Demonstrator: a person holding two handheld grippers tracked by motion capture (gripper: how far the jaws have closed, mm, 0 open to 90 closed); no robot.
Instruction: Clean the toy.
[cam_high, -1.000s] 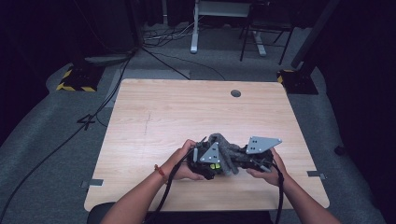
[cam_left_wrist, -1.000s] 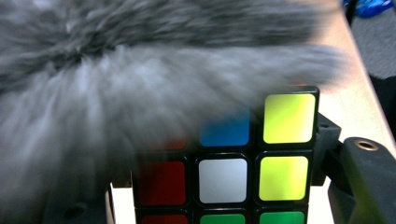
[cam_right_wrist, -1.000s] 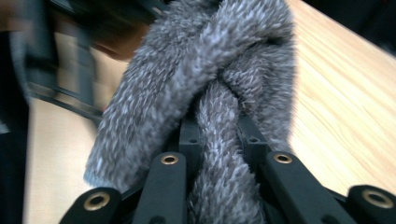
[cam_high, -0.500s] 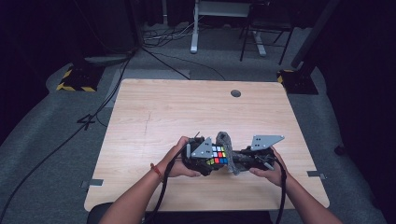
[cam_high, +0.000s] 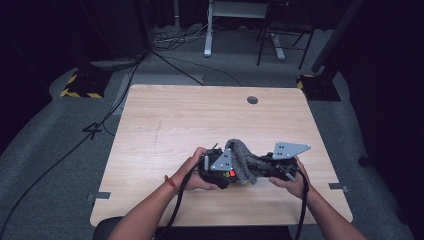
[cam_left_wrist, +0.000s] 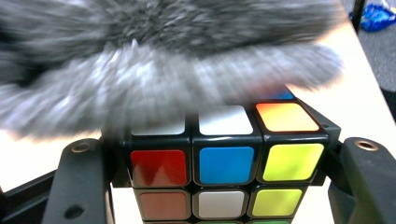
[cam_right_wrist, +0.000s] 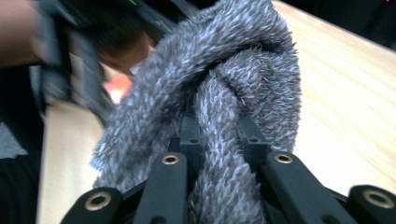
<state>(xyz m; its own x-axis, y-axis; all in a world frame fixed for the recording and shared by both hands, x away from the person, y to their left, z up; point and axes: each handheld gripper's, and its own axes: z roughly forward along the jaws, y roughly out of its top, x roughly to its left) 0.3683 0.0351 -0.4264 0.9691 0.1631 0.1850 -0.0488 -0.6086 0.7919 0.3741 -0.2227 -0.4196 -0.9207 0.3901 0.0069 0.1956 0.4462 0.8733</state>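
A colour cube (cam_left_wrist: 224, 163) with red, blue, yellow and white tiles sits squeezed between the black jaws of my left gripper (cam_left_wrist: 223, 151). In the high view this left gripper (cam_high: 220, 170) is near the table's front, and a red tile of the cube (cam_high: 231, 173) peeks out. A grey fuzzy cloth (cam_right_wrist: 224, 93) is bunched in my right gripper (cam_right_wrist: 223, 158), which is shut on it. The cloth (cam_high: 243, 160) lies over the cube's top, blurred in the left gripper view as cloth (cam_left_wrist: 163, 70). My right gripper (cam_high: 261, 169) meets the left one from the right.
The wooden table (cam_high: 165, 125) has a round cable hole (cam_high: 252, 100) near its far edge. Black cables trail from both grippers off the front edge. Beyond the table stand desk legs (cam_high: 207, 30) and floor cables on grey carpet.
Half a second ago the cube's coloured face lay bare in the high view with the cloth beside it. Now the cloth has swept back over the cube. Both hands stay at the same spot.
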